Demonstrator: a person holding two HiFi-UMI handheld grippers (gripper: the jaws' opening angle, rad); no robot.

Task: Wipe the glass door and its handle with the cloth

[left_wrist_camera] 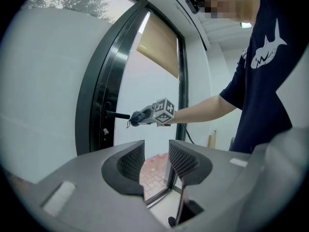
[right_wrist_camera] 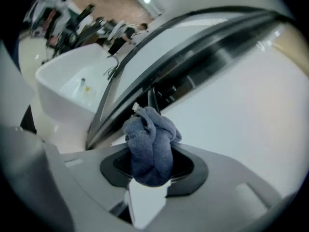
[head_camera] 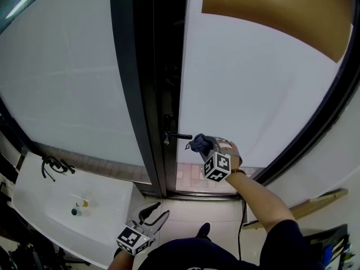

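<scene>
Your right gripper (head_camera: 203,146), clamped on the cloth (head_camera: 198,143), is at the handle (head_camera: 179,136) tip, seemingly wiping it; next, slide left along it. Left gripper (left_wrist_camera: 153,161) hangs low, jaws apart

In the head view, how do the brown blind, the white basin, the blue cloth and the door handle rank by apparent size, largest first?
First, the brown blind and the white basin: about alike, so unranked.
Then the blue cloth.
Last, the thin door handle.

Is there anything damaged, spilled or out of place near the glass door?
Nothing stands out. The cloth is bunched in the right gripper close to the door handle, and the glass door shows no crack or spill.
</scene>
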